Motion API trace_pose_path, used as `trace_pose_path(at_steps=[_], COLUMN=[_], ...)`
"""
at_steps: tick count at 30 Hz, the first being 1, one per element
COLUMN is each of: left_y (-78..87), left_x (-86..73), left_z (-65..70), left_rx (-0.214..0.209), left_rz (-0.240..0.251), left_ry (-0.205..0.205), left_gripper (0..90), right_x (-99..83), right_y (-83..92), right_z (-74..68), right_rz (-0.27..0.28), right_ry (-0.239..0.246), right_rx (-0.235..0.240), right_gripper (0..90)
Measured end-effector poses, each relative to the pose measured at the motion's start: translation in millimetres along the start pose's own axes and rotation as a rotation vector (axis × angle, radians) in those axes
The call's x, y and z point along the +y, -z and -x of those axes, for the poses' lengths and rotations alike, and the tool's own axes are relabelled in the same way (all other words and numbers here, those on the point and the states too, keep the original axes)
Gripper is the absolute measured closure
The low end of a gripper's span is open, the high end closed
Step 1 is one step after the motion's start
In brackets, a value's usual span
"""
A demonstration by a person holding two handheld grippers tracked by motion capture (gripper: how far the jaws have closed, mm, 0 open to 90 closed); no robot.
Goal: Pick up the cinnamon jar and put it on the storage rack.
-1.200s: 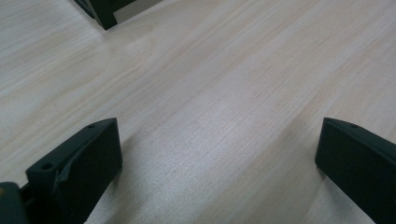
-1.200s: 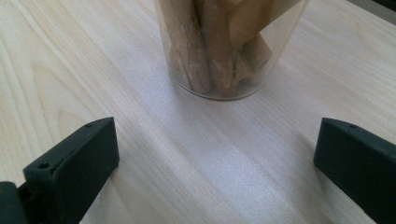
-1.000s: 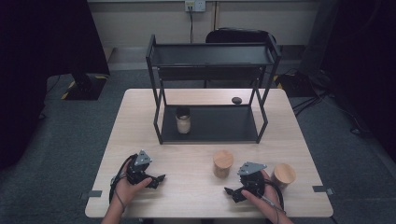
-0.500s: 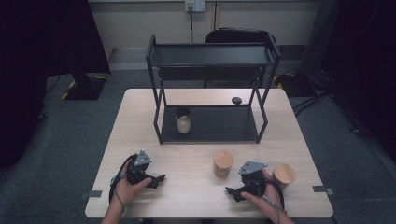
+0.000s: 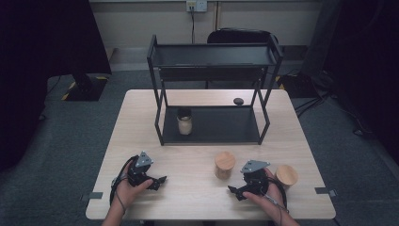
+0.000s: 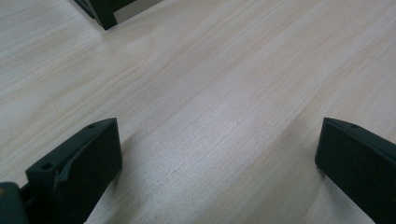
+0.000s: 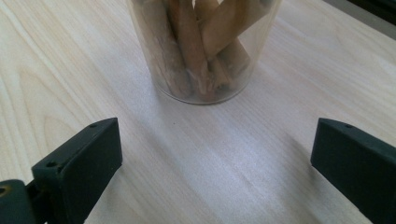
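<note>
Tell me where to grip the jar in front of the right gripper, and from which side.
Grip the jar around its clear round wall, below the wooden lid, coming in level from the person's side. It stands upright on the table, and the right gripper already faces it, jaws wide open, so closing across the middle of the wall looks safest.

Left hand-held gripper (image 5: 159, 181): black body, grey three-cornered plate on top, black cable looping at wrist. Right hand-held gripper (image 5: 235, 190): same build, black body, grey three-cornered plate, cable trailing over wrist. Jaws on both: matte black, blocky, flat-faced, slanted tops, small round screw hole near each tip. Left jaw of left unit shows chipped edge on inner corner. Forearms bare; no sleeves, no gloves visible. Other markings: too small to tell.
</note>
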State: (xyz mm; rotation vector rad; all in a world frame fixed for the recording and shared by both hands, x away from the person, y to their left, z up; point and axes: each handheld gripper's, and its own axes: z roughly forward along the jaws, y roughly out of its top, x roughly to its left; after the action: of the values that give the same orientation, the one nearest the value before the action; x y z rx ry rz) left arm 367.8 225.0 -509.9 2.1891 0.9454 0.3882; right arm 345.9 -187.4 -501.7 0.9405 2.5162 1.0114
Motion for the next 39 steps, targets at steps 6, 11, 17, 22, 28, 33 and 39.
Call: trace_pose_path(at_steps=[6, 11, 17, 22, 28, 33, 39], left_y=[0.0, 0.0, 0.0, -0.1, -0.1, 0.0, 0.0], left_x=[0.0, 0.0, 0.0, 0.0, 0.0, 0.0, 0.0], left_z=[0.0, 0.0, 0.0, 0.1, 0.1, 0.0, 0.0], left_rx=[0.0, 0.0, 0.0, 0.0, 0.0, 0.0, 0.0], left_rz=[-0.001, 0.0, 0.0, 0.0, 0.0, 0.0, -0.001], left_ry=[-0.001, 0.0, 0.0, 0.001, 0.001, 0.0, 0.0], left_gripper=[0.1, 0.1, 0.1, 0.1, 0.1, 0.1, 0.1], right_x=[4.8, 10.2, 15.8, 18.7, 21.2, 22.8, 25.8], right_y=[1.5, 1.4, -1.1, -3.4, -7.4, -11.1, -14.4], right_z=[0.3, 1.3, 3.0, 4.4, 3.2, 1.3, 1.1], right_rz=[0.019, 0.037, 0.049, 0.056, 0.058, 0.06, 0.07], right_ry=[-0.002, -0.013, -0.016, -0.021, -0.015, -0.01, -0.009], right_rx=[0.004, 0.018, 0.032, 0.041, 0.043, 0.048, 0.052], right_gripper=[1.0, 0.9, 1.0, 0.9, 0.9, 0.8, 0.8])
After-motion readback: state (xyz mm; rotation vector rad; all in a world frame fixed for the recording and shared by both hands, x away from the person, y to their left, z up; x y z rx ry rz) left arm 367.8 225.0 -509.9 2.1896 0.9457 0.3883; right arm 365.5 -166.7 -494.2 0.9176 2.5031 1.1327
